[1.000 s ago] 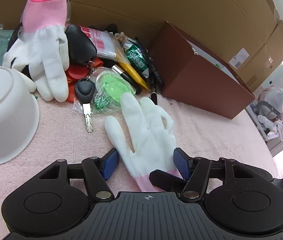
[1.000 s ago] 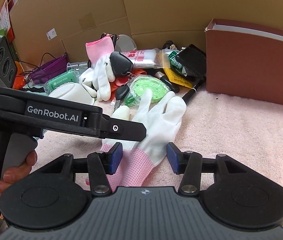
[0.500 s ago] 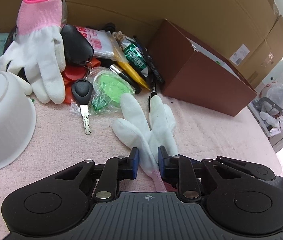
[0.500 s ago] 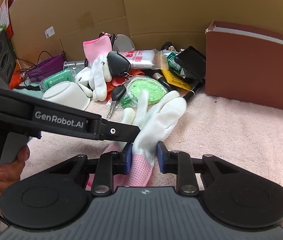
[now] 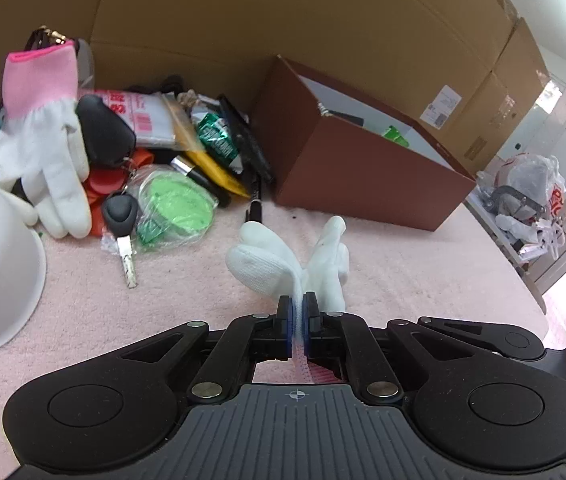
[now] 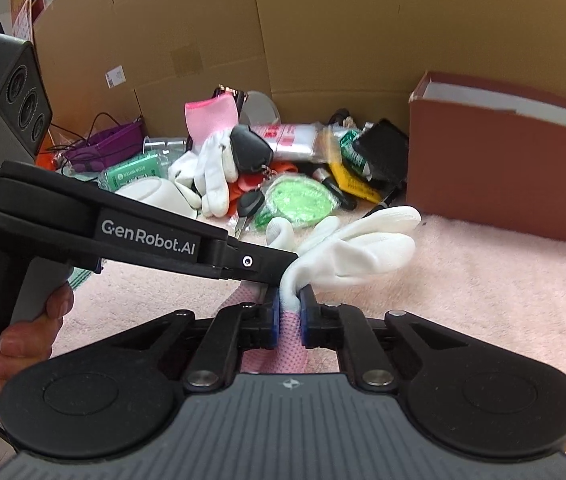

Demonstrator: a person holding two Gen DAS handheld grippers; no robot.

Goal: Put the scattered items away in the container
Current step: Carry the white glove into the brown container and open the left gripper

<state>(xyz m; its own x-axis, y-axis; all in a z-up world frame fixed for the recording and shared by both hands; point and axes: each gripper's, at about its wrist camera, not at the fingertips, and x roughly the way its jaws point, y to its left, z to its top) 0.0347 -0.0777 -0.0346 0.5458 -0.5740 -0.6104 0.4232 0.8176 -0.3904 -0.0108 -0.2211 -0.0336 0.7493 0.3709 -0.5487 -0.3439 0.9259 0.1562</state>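
Glove (image 5: pixel 283 264) pinched at the cuff by both grippers, bunched up just above the pink tabletop (image 5: pixel 187 280).

Nearest, the left gripper (image 5: pixel 298 312) has clamped fully onto the thin fabric; a second ago its fingers stood wide. The right gripper (image 6: pixel 290 312) is closing on the pink cuff, pads already pressing it. The glove, flat a moment ago, now puckers and lifts, so I judge it ready to carry. Beyond lie a key (image 5: pixel 121 216), a second glove (image 5: pixel 43 136), then the brown box (image 5: pixel 363 176).

White glove (image 5: pixel 279 264) with pink cuff, bunched, fingers flopping above pink worktop (image 5: pixel 187 280); open brown box (image 5: pixel 363 172) just behind, some items inside.
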